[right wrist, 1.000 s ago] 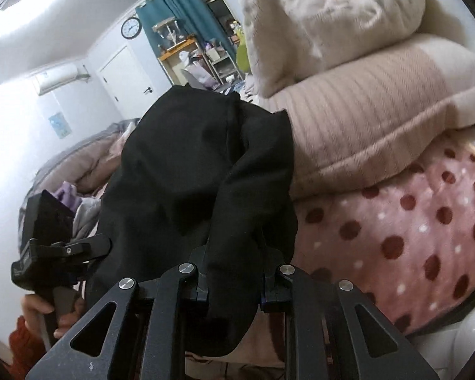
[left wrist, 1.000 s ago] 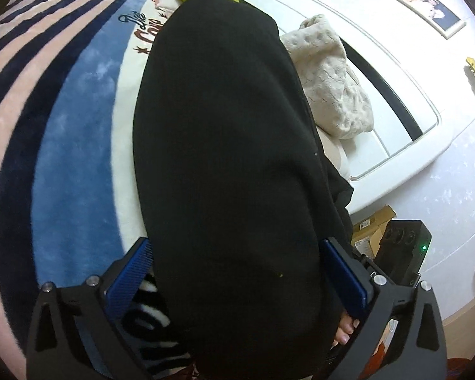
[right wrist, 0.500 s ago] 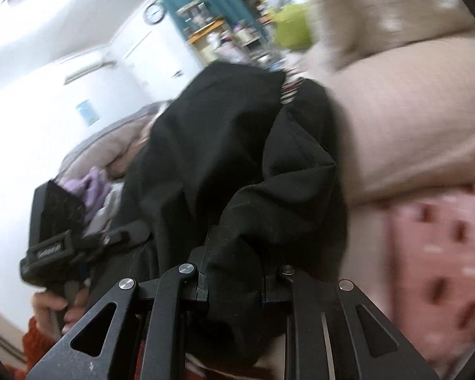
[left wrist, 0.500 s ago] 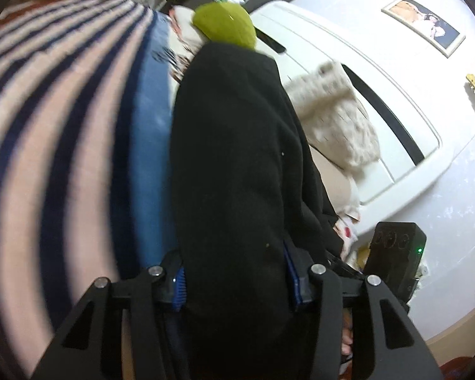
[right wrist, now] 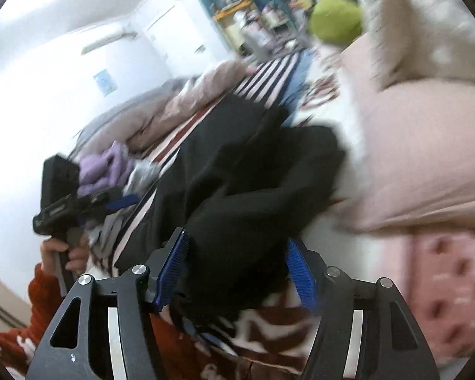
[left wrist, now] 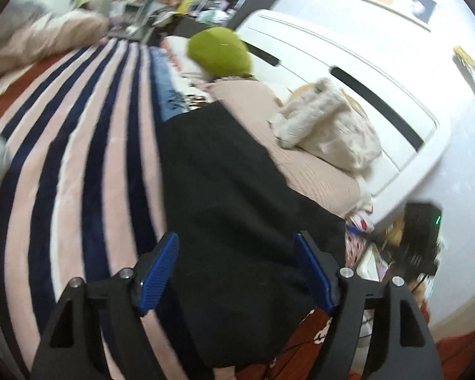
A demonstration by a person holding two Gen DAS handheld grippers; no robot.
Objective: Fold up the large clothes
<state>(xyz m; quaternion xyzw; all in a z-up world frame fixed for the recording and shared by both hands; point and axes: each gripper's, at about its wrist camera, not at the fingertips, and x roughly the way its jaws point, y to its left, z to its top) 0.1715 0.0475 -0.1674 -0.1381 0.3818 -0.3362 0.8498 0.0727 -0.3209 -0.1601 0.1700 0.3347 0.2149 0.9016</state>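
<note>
A black garment (left wrist: 231, 190) lies in a long folded strip on the striped blanket (left wrist: 79, 158) of a bed, reaching toward the pillows. My left gripper (left wrist: 237, 269) hovers over its near end. The jaws are opening, and the blue pads stand clear of the cloth on either side. In the right wrist view the same garment (right wrist: 243, 196) is bunched in thick folds. My right gripper (right wrist: 237, 269) is opening too, with the cloth lying loose between its pads. A hand (right wrist: 69, 250) in a red sleeve holds the left gripper at the left edge.
A green cushion (left wrist: 220, 50), a cream plush throw (left wrist: 326, 126) and a pink pillow (right wrist: 427, 145) lie along the white headboard (left wrist: 364, 72). A pink dotted blanket (right wrist: 452, 285) is at the right. A pile of purple and grey clothes (right wrist: 101, 167) sits on the bed's left.
The left gripper closed on the black garment, then opened and drew back. The right gripper, shut on the garment before, has opened. The garment now rests lower on the bed.
</note>
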